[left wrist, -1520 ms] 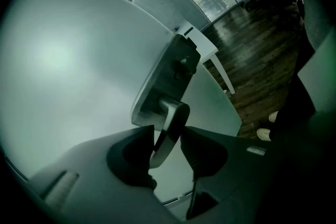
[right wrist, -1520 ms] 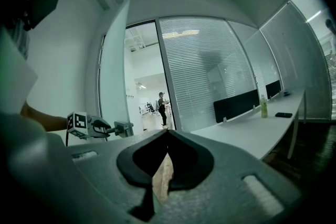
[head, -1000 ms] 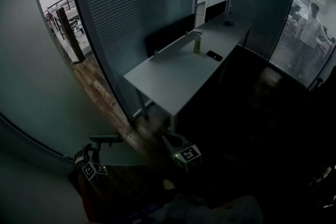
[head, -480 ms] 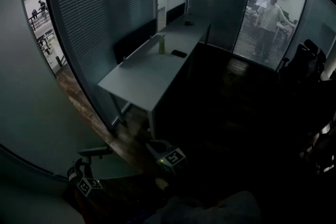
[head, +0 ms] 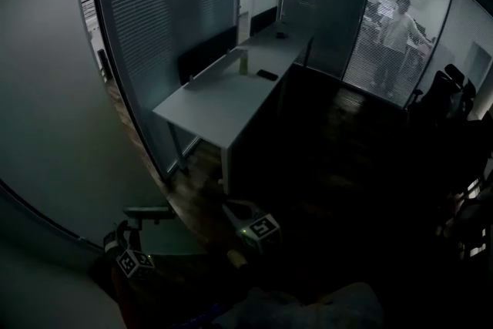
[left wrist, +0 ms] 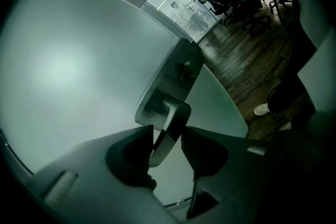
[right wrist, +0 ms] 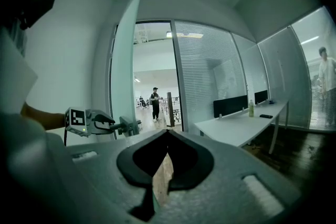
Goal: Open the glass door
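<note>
The glass door (left wrist: pixel 68 71), a frosted pane, is seen at the left of the head view, standing ajar from its frame. Its metal lever handle (left wrist: pixel 176 113) is clamped between the jaws of the left gripper (left wrist: pixel 168 132). The right gripper (right wrist: pixel 167 132) is held apart from the door, its jaws brought together on nothing. Beyond, a long white desk (head: pixel 223 100) is set along slatted glass partitions (head: pixel 177 4), and a green bottle (head: pixel 243 62) is stood on it.

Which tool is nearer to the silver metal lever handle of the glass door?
Left. The left tool grips the silver metal lever handle between its jaws; the right tool stands apart from it, shut and empty.
</note>
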`<move>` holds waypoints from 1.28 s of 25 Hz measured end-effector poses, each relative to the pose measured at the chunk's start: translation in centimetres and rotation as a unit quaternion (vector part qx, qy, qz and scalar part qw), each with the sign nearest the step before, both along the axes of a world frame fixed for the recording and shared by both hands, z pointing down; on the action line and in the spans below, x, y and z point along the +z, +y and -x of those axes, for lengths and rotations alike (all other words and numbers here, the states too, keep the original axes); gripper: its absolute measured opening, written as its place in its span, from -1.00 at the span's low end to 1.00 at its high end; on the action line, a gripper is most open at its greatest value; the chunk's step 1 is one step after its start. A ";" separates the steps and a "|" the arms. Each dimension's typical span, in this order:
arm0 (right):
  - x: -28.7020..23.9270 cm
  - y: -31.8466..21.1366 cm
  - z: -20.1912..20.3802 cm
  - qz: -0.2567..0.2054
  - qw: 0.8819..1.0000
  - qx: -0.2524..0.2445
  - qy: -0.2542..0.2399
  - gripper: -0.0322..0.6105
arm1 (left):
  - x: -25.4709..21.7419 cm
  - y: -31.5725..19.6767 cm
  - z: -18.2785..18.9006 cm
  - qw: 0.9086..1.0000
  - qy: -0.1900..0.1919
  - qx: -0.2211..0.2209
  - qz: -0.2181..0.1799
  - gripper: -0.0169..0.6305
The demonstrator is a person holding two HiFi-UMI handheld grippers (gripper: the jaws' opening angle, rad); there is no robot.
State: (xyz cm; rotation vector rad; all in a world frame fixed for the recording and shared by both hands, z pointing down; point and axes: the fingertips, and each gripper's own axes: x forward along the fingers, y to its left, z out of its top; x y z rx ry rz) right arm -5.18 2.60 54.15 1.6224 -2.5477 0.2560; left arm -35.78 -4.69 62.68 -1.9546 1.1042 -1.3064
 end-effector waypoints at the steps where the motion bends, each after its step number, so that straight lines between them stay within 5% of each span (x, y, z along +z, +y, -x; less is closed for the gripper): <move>1: 0.0 0.4 0.3 -0.001 1.000 0.001 -0.001 -0.89 | 0.0 0.5 0.1 1.000 0.001 0.002 0.001 -0.45; 16: -0.6 6.6 2.3 -0.004 1.000 0.011 -0.003 -0.89 | -0.4 8.1 3.6 1.000 -0.012 0.023 0.012 -0.44; 32: 0.0 9.7 4.7 -0.005 0.999 -0.039 -0.007 -0.89 | -0.5 13.0 7.1 0.999 -0.039 -0.030 0.004 -0.45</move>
